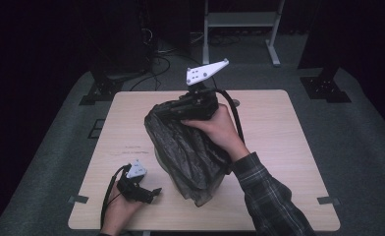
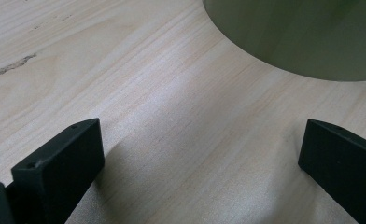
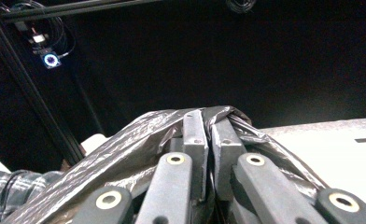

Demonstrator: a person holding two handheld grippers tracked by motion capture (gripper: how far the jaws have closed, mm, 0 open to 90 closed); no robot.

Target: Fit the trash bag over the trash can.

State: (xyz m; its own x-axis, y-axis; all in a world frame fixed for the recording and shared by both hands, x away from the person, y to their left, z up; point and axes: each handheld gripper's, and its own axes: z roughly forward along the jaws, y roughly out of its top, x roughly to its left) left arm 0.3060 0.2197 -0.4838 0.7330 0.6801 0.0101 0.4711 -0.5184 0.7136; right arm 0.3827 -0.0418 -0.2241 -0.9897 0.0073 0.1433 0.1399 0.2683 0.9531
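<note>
Right gripper [image 3: 208, 122] had its jaws clamped tight on the rim of the black bin bag [image 1: 188, 152], stretched above the green bin [image 2: 302, 35] mid-table. Left gripper [image 1: 153, 193] rested on the wooden table [image 1: 279, 147], jaws wide, empty. Judged: bag lifted; seating or removal remained.

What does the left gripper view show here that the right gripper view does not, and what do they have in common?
Left gripper view alone: the left gripper with jaws wide apart over bare wooden table, and the curved pale green wall of a round container. Right gripper view alone: the right gripper shut on a bunched black plastic bag, against a dark room. Shared: each looks along its own black jaws and shows some table surface.
</note>
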